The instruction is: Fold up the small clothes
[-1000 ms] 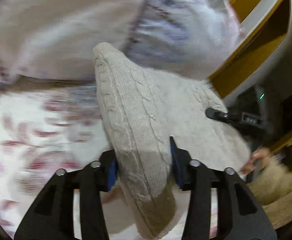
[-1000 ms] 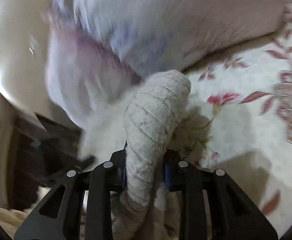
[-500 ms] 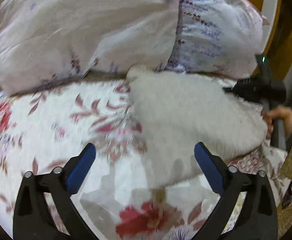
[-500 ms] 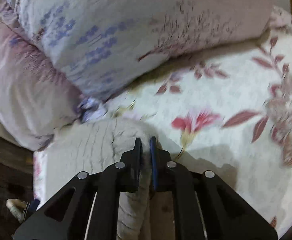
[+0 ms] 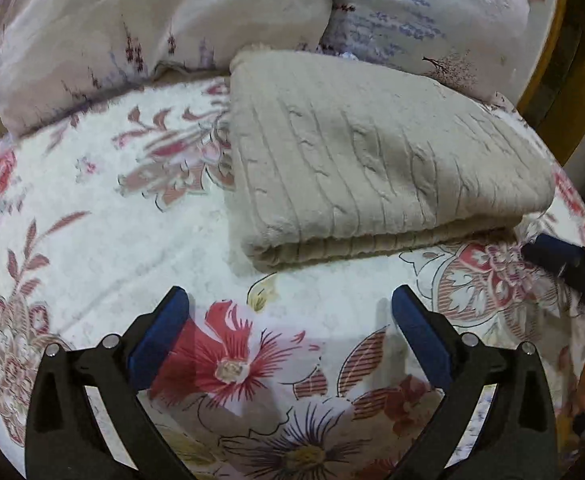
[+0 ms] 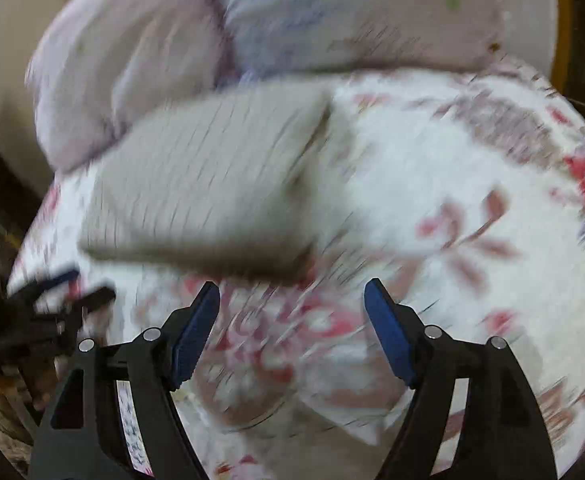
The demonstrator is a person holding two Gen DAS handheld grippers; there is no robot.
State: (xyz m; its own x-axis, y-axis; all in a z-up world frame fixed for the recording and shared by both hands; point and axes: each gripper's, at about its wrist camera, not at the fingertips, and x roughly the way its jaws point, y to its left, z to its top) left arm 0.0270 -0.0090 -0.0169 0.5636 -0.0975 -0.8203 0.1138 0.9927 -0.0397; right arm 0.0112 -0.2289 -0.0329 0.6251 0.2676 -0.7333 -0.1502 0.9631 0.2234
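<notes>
A beige cable-knit sweater [image 5: 372,156] lies folded into a thick rectangle on the floral bedspread [image 5: 92,240], its far edge against the pillows. It also shows, blurred, in the right wrist view [image 6: 208,192]. My left gripper [image 5: 288,308] is open and empty, held back a little in front of the sweater's near fold. My right gripper [image 6: 292,300] is open and empty, just in front of the sweater's near edge; its tip also shows in the left wrist view [image 5: 564,260], and the left gripper shows in the right wrist view [image 6: 52,304].
Two pale floral pillows [image 5: 164,20] [image 5: 432,12] lie along the head of the bed behind the sweater. A yellow wooden frame [image 5: 552,80] stands at the right. The bedspread stretches to the left of the sweater and in front of it.
Both grippers have let go of the sweater, opened wide and drawn back. The sweater, held up a second ago, now lies folded flat on the bed.
</notes>
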